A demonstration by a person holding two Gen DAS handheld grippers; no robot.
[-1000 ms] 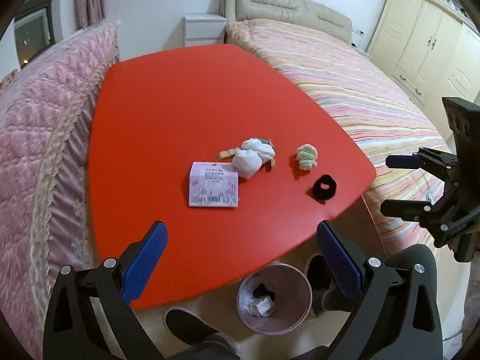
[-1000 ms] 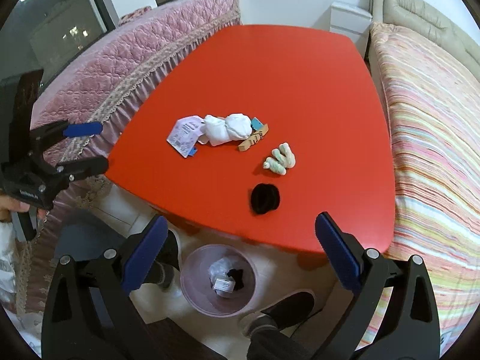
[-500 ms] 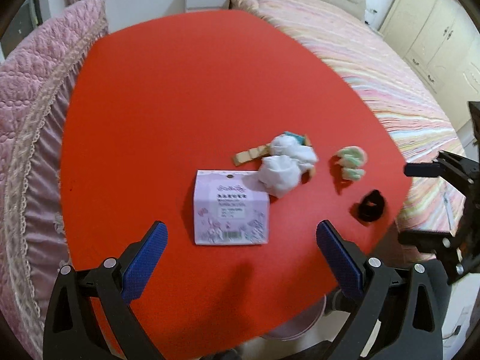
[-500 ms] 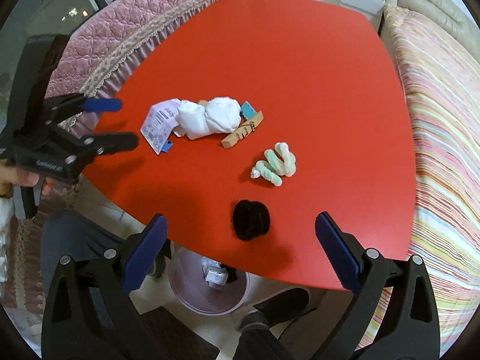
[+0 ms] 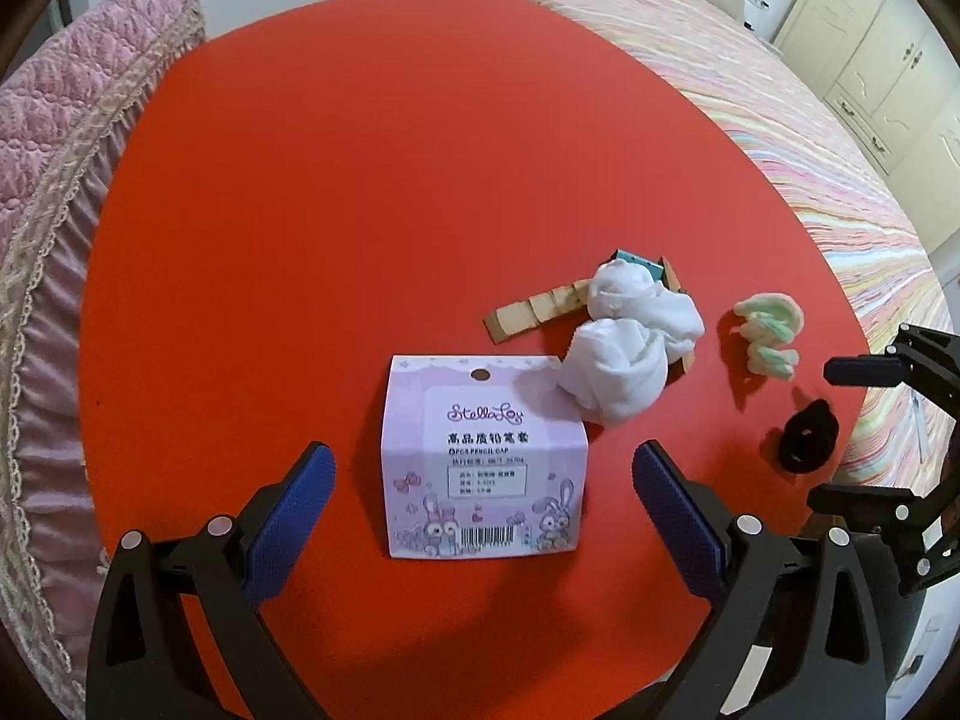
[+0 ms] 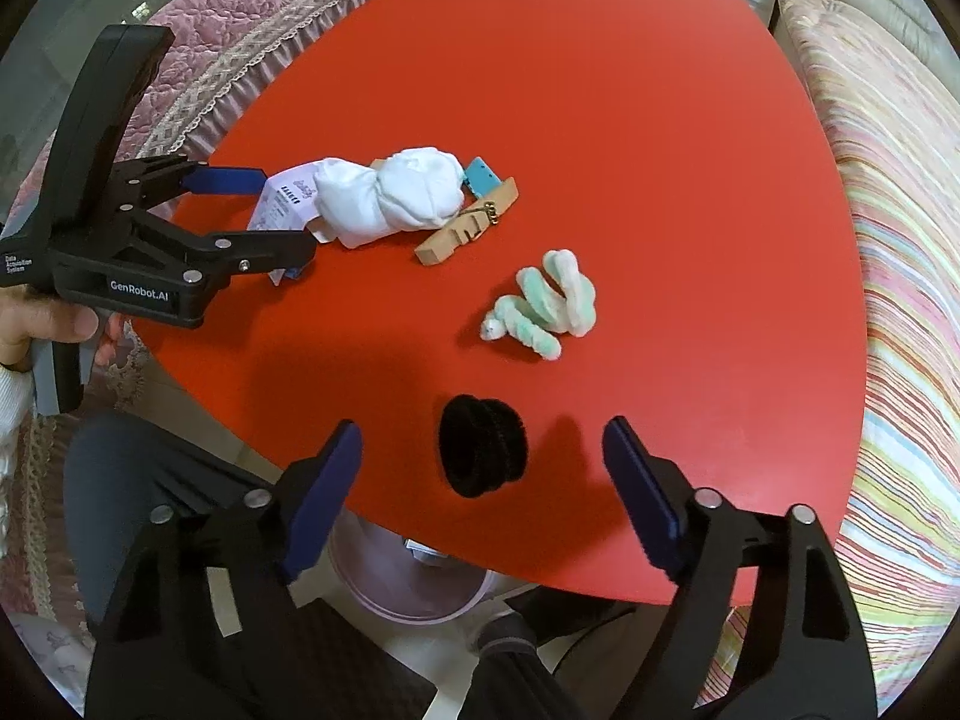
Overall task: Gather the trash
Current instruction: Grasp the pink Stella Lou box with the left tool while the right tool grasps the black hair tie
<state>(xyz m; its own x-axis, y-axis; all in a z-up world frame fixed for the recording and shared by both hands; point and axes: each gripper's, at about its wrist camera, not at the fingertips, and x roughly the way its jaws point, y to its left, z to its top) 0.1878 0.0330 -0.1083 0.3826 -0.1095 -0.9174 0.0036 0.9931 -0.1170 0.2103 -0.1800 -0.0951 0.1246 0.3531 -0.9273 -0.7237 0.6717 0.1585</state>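
A lilac pencil-cap packet (image 5: 485, 459) lies flat on the red table (image 5: 336, 192), between the blue pads of my open left gripper (image 5: 483, 501), which hovers over it without touching. A black fuzzy ring (image 6: 483, 455) lies near the table's front edge, between the pads of my right gripper (image 6: 482, 480); its jaws are closing and do not touch the ring. A crumpled white tissue (image 5: 630, 354) rests on a wooden clip (image 5: 534, 312). A green-and-white fuzzy twist (image 6: 543, 312) lies beside them.
A pink waste bin (image 6: 414, 582) stands on the floor under the table's front edge, by a person's feet. A pink quilted bed (image 5: 54, 138) flanks the table on one side, a striped bed (image 5: 798, 120) on the other. A hand (image 6: 48, 324) holds the left gripper.
Both grippers have come down and closer to the table. The left one now straddles the packet, the right one straddles the black ring with its jaws narrower than before.
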